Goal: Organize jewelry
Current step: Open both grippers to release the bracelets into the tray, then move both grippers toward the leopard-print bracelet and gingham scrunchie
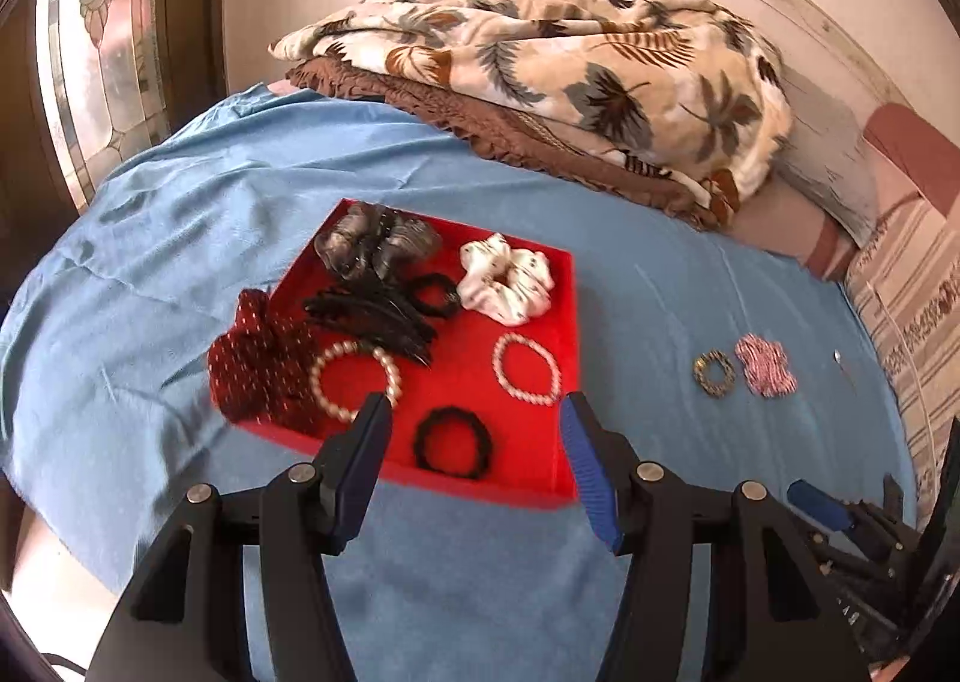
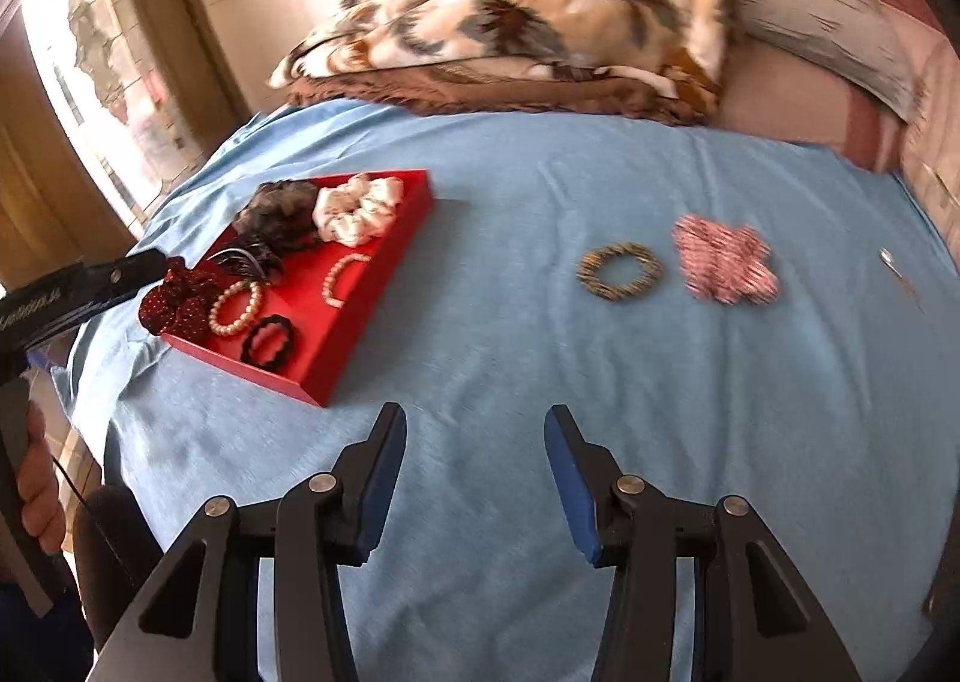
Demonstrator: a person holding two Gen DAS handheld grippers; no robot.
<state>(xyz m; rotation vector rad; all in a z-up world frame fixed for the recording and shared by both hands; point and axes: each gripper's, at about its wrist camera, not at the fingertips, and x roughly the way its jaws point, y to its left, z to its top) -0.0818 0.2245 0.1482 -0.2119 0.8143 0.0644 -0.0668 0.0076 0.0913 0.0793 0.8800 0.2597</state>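
A red tray (image 1: 528,424) (image 2: 360,316) lies on the blue sheet. In it are two pearl bracelets (image 1: 527,368) (image 1: 354,379), a black hair tie (image 1: 453,442), a white scrunchie (image 1: 507,278), a grey scrunchie (image 1: 372,241) and a black claw clip (image 1: 372,316). A dark red dotted scrunchie (image 1: 258,364) hangs over its left rim. Outside the tray lie a brown patterned hair tie (image 2: 618,271) (image 1: 714,373) and a pink scrunchie (image 2: 723,259) (image 1: 765,365). My left gripper (image 1: 474,412) hovers open over the tray's near edge, holding nothing. My right gripper (image 2: 474,427) stands open and empty above bare sheet.
A leaf-print blanket (image 1: 540,63) on a brown cushion lies at the back of the bed. A small metal pin (image 2: 888,259) rests far right. A hand (image 2: 36,478) grips the left tool's handle. A window is at the left.
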